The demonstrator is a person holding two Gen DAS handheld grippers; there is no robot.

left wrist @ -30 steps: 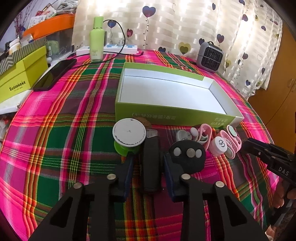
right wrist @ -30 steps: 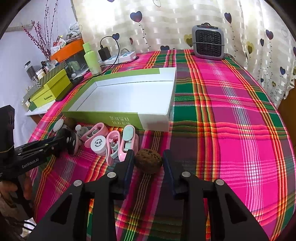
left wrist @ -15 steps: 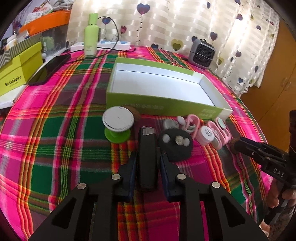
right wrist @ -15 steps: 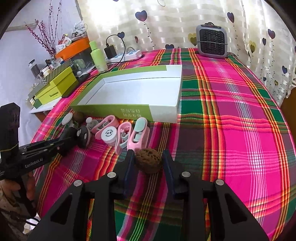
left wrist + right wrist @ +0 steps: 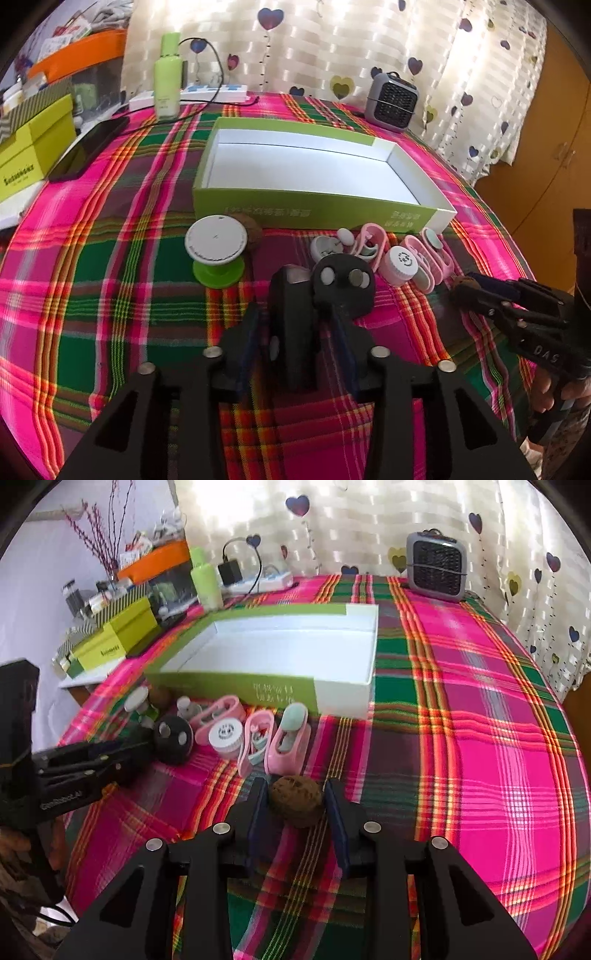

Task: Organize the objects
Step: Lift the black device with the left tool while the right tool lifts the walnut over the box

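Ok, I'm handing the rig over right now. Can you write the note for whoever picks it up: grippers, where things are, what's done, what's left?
Left gripper: the jaws have just been opening. The slim black rectangular device lies between them on the plaid cloth, and the pads are not pressing on it.
Right gripper: shut on the brown wrinkled walnut.
Green-and-white cardboard box: empty.
In front of the box: white-topped green spool, black round disc with metal studs, white round jar, pink clips, second walnut.
Done: nothing boxed yet.
Left: probably everything, starting with the held walnut.

A home: heart-print curtain [image 5: 369, 48], plaid tablecloth [image 5: 110, 258], lotion bottle [image 5: 168, 77].
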